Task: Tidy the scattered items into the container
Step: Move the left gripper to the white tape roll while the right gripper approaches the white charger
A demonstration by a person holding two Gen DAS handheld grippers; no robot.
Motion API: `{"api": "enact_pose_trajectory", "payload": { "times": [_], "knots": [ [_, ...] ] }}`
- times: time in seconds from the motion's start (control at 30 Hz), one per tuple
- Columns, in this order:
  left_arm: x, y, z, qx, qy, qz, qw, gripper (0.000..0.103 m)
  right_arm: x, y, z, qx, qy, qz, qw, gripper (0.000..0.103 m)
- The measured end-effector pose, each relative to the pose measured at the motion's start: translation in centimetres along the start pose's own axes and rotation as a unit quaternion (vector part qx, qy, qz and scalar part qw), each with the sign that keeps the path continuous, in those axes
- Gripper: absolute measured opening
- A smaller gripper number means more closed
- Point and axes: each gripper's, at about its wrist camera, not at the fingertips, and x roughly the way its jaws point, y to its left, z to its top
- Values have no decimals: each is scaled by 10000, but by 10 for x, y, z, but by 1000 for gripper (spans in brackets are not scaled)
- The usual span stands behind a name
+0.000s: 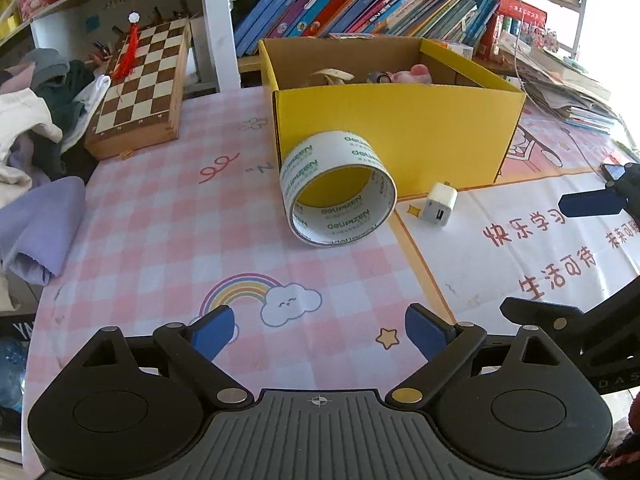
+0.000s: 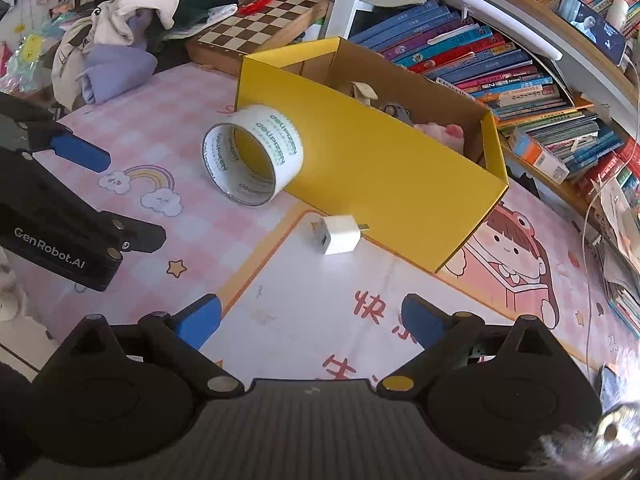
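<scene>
A wide roll of white tape [image 1: 338,188] [image 2: 253,159] with green print stands on its edge against the front wall of the yellow cardboard box [image 1: 400,120] [image 2: 384,168]. A small white USB charger [image 1: 439,204] [image 2: 339,235] lies on the mat just right of the roll. Inside the box lie a wooden piece, a small dark toy and a pink toy. My left gripper [image 1: 320,334] hovers open over the mat short of the roll, nothing between its blue pads. My right gripper [image 2: 310,320] is open too, short of the charger, and empty.
A chessboard box [image 1: 142,84] [image 2: 260,20] and a heap of clothes [image 1: 36,128] [image 2: 132,12] sit at the back left. Slanted books [image 1: 360,4] [image 2: 500,60] fill the shelf behind the box, with stacked papers [image 1: 560,84] to its right. A pink checked mat covers the table.
</scene>
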Motion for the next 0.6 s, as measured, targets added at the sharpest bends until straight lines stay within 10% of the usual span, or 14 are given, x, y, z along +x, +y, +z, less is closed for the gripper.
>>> {"api": "enact_pose_trajectory", "payload": {
  "times": [0.6],
  "knots": [
    [10,-2,7,-142,40,136,9998,94,15,-24,5,191,49,20,9998,91]
  ]
}}
